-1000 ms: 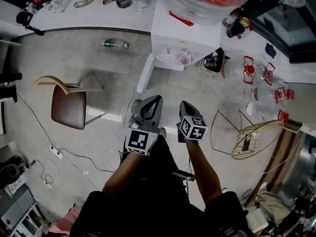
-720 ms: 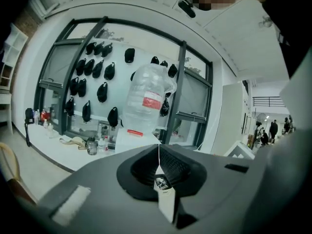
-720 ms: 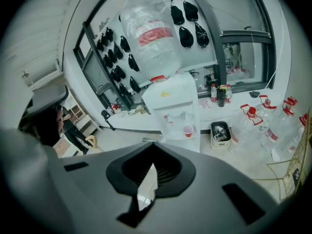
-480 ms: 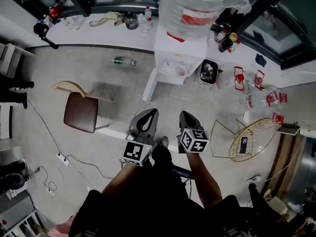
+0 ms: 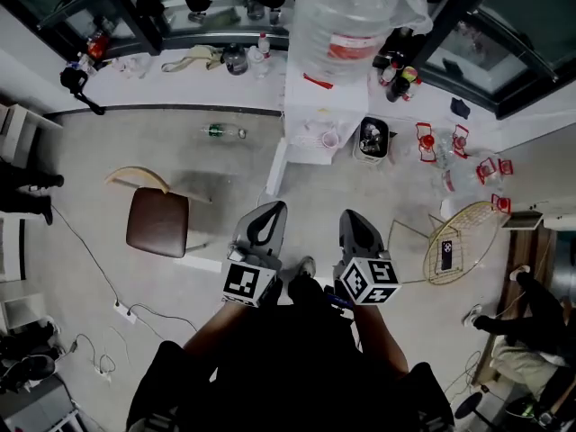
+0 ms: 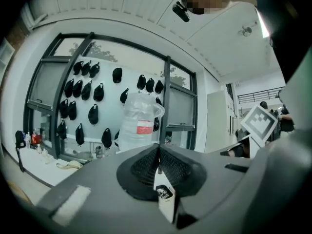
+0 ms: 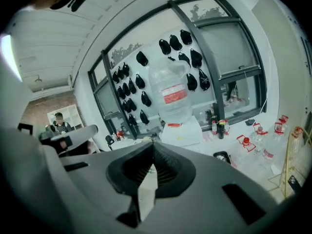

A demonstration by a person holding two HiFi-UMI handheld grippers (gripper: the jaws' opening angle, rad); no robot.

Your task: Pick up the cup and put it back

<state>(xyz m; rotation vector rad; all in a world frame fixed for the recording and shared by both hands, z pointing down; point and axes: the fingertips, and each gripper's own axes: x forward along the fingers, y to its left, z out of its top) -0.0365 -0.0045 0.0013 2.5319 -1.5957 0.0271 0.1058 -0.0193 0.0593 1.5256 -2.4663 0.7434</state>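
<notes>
Shut tight and empty on the left gripper (image 5: 272,211), same on the right gripper (image 5: 354,217) — small pink cup (image 5: 330,139) well ahead of both, on the ledge of the white water dispenser (image 5: 310,104) under the big clear jug (image 5: 355,25). Best to step closer, open wide early, come in level at the cup's side — then squeeze gently.

Nothing here that we can actually read. The big water jug (image 5: 353,12) at the top middle of the head view has a red label (image 5: 346,45) with pale print on it, but it's too small and blurry for us to make out in any view. The only other markings we spot are the black-and-white square patterns on the cubes of the left gripper (image 5: 270,210) and right gripper (image 5: 352,216), low in the frame. Those are just patterns, no letters or numbers.
</notes>
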